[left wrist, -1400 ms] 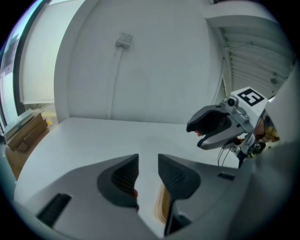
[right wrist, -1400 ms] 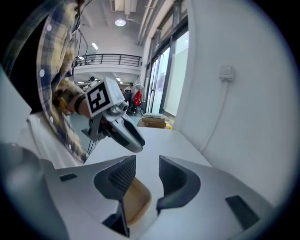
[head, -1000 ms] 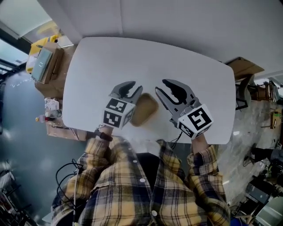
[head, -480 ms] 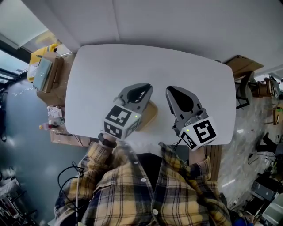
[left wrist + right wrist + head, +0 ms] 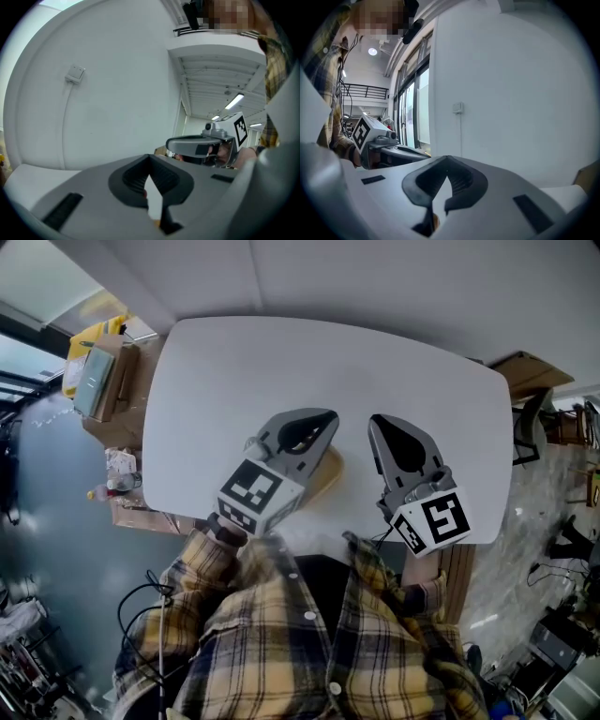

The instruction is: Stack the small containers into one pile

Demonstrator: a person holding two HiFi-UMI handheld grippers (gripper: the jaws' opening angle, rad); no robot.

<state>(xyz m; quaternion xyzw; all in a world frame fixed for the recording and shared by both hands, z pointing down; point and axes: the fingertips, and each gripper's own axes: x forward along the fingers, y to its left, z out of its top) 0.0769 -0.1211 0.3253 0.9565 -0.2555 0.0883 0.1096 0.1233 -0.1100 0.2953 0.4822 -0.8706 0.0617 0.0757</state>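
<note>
A tan pile of small containers rests on the white table near its front edge. My left gripper hides most of the pile. That gripper is raised above the table with its jaws shut and nothing between them. My right gripper hovers to the right of the pile, also shut and empty. Both gripper views look level over the table at a white wall. My left gripper sees the right one beside it, and my right gripper sees the left one.
Cardboard boxes with a yellow item stand on the floor left of the table. Another carton and a chair are at the right. A white wall runs behind the table.
Both grippers went from open to shut and lifted toward the camera. The left one moved right, over the tan pile, covering most of it.
</note>
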